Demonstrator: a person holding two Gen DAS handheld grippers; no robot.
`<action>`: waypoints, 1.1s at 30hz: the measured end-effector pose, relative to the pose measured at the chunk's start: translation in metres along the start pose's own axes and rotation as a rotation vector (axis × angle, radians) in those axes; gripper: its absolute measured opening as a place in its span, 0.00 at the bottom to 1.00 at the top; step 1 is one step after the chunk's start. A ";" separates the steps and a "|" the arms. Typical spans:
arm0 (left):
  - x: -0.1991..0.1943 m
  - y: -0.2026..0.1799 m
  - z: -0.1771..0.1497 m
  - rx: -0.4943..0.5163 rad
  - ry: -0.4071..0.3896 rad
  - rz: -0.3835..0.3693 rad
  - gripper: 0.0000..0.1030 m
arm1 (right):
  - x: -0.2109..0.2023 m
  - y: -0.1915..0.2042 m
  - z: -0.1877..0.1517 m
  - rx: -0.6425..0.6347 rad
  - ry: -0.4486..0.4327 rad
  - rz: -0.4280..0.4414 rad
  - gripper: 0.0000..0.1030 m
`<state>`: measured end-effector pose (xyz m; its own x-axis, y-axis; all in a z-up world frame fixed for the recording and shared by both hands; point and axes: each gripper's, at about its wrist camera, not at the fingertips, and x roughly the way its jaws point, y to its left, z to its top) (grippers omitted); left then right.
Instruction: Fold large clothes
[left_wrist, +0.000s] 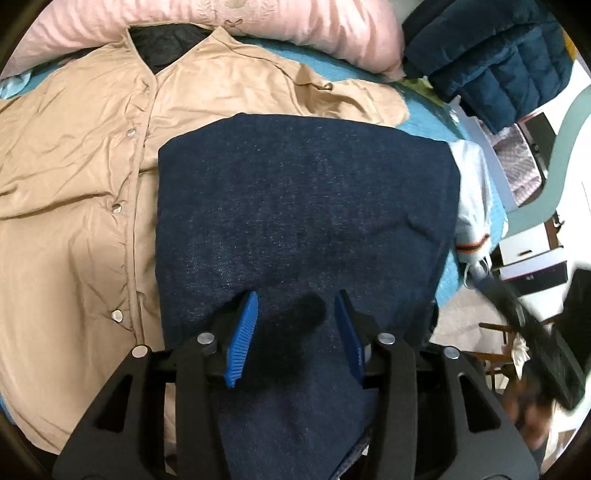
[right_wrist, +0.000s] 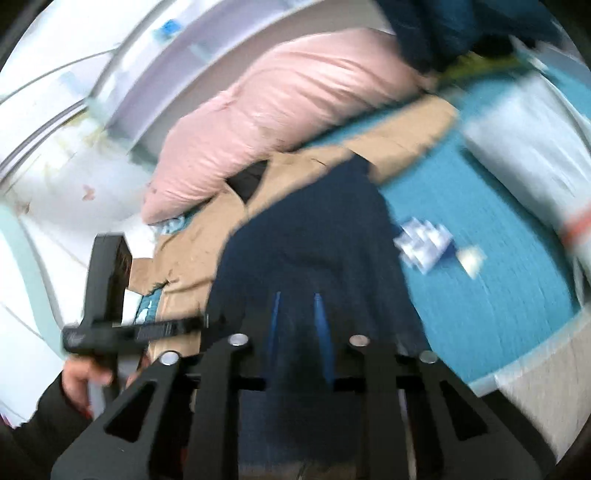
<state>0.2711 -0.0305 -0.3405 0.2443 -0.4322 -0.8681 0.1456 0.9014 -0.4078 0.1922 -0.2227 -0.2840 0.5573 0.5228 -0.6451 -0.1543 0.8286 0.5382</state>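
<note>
A folded dark navy garment (left_wrist: 306, 199) lies on the bed, partly over a spread tan snap-button garment (left_wrist: 74, 166). My left gripper (left_wrist: 295, 306) is over the near edge of the navy garment, its blue pads (left_wrist: 242, 332) apart with navy cloth bunched between them. In the blurred right wrist view my right gripper (right_wrist: 297, 317) has its blue pads (right_wrist: 319, 317) close together with navy cloth (right_wrist: 306, 229) between them. The left gripper's body (right_wrist: 107, 295) shows at the left there, with the tan garment (right_wrist: 207, 236) behind.
A pink duvet (left_wrist: 221, 26) lies at the head of the bed. A dark blue quilted jacket (left_wrist: 491, 62) sits at the far right. A white garment (left_wrist: 472, 192) lies at the bed's right edge. The teal bedspread (right_wrist: 480, 266) carries small white papers (right_wrist: 424, 243).
</note>
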 end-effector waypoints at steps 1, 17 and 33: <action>-0.002 0.000 -0.001 0.001 -0.003 -0.006 0.43 | 0.018 -0.002 0.009 0.002 0.024 -0.007 0.10; -0.025 0.044 -0.079 -0.220 -0.040 -0.140 0.60 | 0.114 -0.059 0.009 0.137 0.220 -0.063 0.01; 0.003 0.061 -0.155 -0.372 0.114 -0.194 0.72 | 0.076 -0.036 -0.101 0.263 0.396 -0.006 0.00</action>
<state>0.1321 0.0277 -0.4117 0.1362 -0.6075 -0.7826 -0.1817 0.7612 -0.6225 0.1583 -0.1927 -0.4074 0.1954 0.5965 -0.7785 0.0881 0.7799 0.6197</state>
